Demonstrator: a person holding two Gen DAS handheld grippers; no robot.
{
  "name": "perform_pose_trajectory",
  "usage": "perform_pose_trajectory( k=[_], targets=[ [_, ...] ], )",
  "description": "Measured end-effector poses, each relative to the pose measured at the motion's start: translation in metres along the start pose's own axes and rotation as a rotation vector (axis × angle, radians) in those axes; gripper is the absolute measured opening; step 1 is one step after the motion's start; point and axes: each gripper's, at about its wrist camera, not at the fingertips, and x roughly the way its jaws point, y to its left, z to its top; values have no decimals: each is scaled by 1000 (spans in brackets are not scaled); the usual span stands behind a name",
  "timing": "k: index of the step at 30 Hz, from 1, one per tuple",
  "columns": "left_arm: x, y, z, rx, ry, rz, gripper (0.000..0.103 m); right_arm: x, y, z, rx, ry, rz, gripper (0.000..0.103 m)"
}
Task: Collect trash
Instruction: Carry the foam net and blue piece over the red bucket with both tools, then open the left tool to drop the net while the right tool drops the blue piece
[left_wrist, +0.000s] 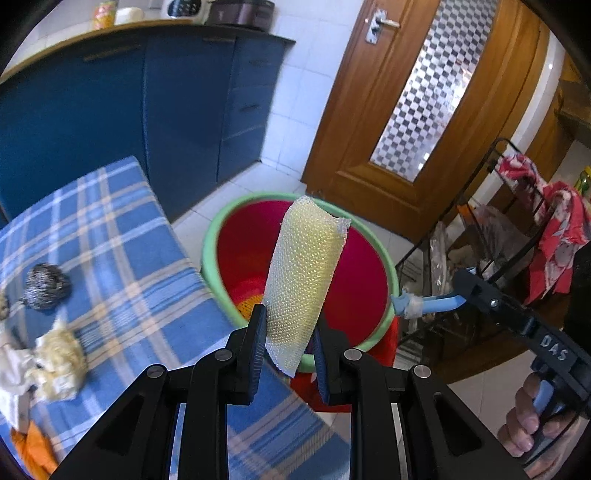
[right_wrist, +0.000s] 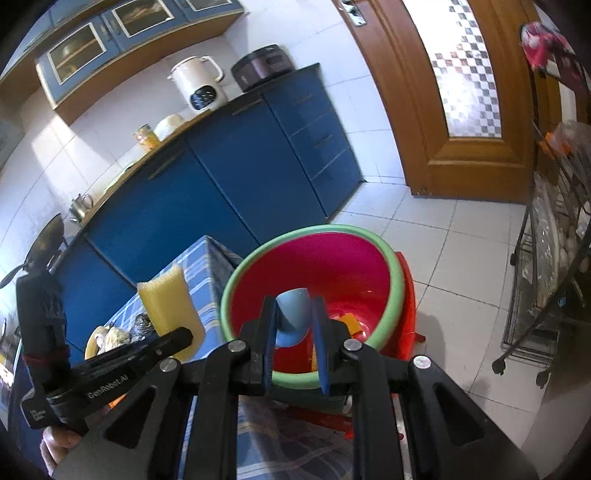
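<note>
- Two grippers loaded, both near the red bin (left_wrist: 354, 266) with the green rim, which sits on the floor at the table's corner.
- Left gripper (left_wrist: 288, 343) pinches the yellowish foam net strip (left_wrist: 303, 273) by its lower end; strip stands up at 12 o'clock, over the bin mouth.
- Right gripper (right_wrist: 295, 332) narrow, clamped on a small blue scrap (right_wrist: 293, 314), hanging above the bin's near rim at 6 o'clock.
- Step, by my read: drop-off, both pieces carried, not yet released.
- Next calls for spreading the fingers with each piece well inside the rim; the light strip may cling to a pad.
- Left on the blue plaid tablecloth (left_wrist: 122, 236) at 9 o'clock: steel scrubber (left_wrist: 48, 286), crumpled yellowish wad (left_wrist: 59, 358).
</note>
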Motion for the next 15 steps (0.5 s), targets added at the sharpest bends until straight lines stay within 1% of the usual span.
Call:
perform_pose_trajectory(
  k=[6, 11, 13, 15],
  targets=[
    [35, -3, 3, 3, 56, 4, 24, 7, -18, 0, 37, 4, -19, 21],
    [48, -4, 3, -1, 62, 23, 26, 13, -30, 0, 57, 12, -36, 21],
    [51, -4, 2, -3, 64, 26, 30, 15, -34, 0, 66, 16, -41, 21],
    [52, -3, 3, -11, 60, 32, 42, 17, -38, -1, 72, 17, -43, 21]
  ],
)
